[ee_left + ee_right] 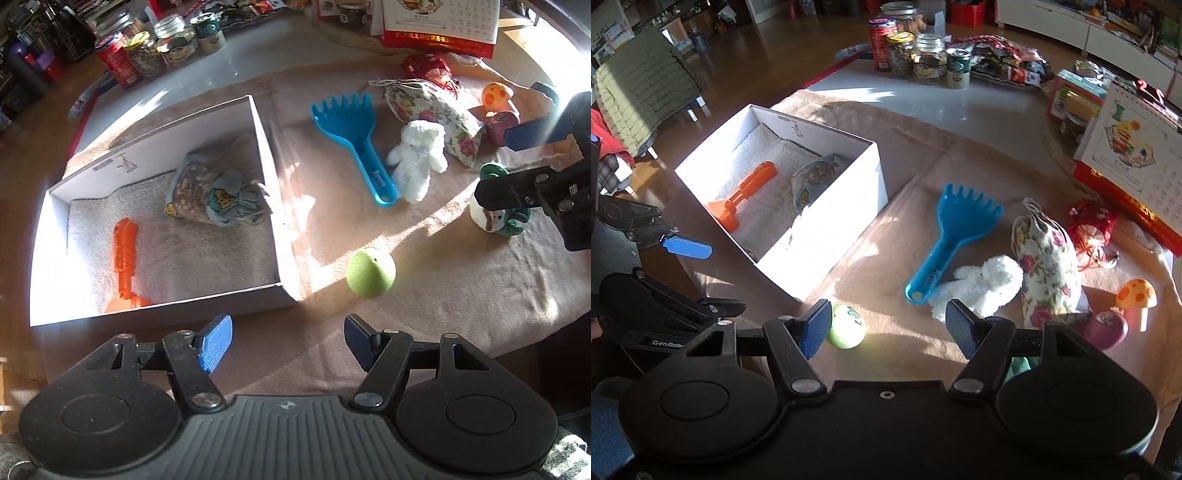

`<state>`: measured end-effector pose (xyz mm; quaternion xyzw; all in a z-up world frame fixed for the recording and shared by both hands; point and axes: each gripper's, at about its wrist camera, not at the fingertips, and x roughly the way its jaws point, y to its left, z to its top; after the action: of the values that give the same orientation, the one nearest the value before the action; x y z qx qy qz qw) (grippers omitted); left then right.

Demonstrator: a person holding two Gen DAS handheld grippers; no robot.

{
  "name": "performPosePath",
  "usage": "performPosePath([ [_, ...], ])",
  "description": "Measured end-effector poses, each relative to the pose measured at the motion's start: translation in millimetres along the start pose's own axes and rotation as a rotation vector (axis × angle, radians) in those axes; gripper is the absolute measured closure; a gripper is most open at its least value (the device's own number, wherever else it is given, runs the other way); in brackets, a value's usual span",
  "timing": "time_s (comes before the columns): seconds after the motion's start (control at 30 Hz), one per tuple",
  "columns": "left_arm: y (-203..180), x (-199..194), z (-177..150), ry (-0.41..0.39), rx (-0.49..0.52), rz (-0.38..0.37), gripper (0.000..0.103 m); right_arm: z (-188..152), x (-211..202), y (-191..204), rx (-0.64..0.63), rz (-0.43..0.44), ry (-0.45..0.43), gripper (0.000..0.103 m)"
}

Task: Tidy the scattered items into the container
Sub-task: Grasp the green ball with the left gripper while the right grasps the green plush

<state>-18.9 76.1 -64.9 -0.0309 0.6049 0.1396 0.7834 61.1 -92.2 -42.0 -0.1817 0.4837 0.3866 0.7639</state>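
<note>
A white box (266, 147) (849, 206) on the beige cloth holds an orange shovel (125, 254) (746, 195) and a patterned pouch (214, 195) (812, 177). Right of it lie a blue rake (351, 140) (956, 229), a white plush (417, 158) (986, 284), a floral pouch (432, 107) (1049, 266) and a green ball (371, 272) (846, 326). My left gripper (288, 339) (705, 277) hovers open near the box's front corner, nothing between its pads. My right gripper (888, 328) (517, 162) is open above the cloth; the ball lies below, near its left pad.
A mushroom toy (498, 96) (1137, 295), a red pouch (426, 66) (1089, 225), a maroon item (1108, 328) and a snowman toy (491, 218) sit at the right. Jars and cans (159, 51) (916, 55) and a calendar (443, 22) (1134, 147) line the back.
</note>
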Motion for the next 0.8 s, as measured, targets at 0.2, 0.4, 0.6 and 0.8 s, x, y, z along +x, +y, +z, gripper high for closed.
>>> performPosePath([
  [0.2, -37.0, 18.6, 18.1, 0.006, 0.057, -0.035, 0.034, -35.2, 5.0, -54.8, 0.135, -0.054, 0.052, 0.037],
  [0.4, -59.1, 45.6, 26.8, 0.021, 0.104, -0.041, 0.033, -60.5, 15.2, -95.0, 0.213, -0.088, 0.103, 0.037],
  [0.6, -68.8, 76.9, 34.3, 0.057, 0.092, -0.051, 0.033, -71.9, 33.5, -113.5, 0.293, -0.044, 0.137, 0.031],
  [0.8, -73.7, 98.9, 38.7, 0.082, 0.087, -0.045, 0.033, -70.4, 48.4, -110.4, 0.307, -0.02, 0.149, 0.03],
])
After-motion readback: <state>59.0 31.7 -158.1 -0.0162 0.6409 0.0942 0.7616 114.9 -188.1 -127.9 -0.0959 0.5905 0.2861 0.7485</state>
